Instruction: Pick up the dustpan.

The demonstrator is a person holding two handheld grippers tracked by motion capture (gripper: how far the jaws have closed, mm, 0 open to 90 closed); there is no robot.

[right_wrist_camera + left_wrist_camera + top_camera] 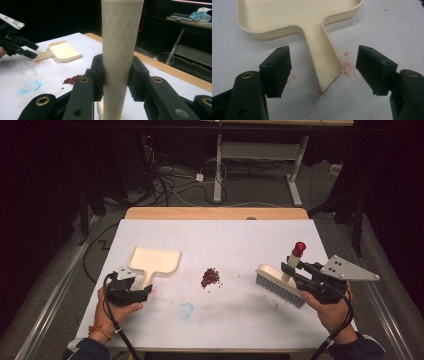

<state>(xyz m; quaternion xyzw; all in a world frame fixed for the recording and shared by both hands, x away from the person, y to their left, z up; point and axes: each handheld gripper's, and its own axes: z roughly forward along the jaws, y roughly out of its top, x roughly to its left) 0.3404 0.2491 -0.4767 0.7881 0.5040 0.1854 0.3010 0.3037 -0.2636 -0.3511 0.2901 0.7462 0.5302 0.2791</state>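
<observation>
While my left gripper [324, 72] has its jaws apart astride the cream plastic dustpan's [155, 260] handle, untouched, frame centre, my right gripper [117, 77] clamps the white hand brush's [280, 285] handle; red bean pile [210, 277] mid-table.

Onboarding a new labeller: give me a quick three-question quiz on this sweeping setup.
1. True or false: the left gripper already clamps the handle of the cream plastic dustpan.
2. What does the right gripper hold?
A. the white-bristled brush with a cream handle
B. the dustpan
C. nothing
3. What lies on the white table between dustpan and brush?

Key
1. False: the handle lies between the open jaws, pads clear of it.
2. A
3. A small pile of dark red beans.
</observation>
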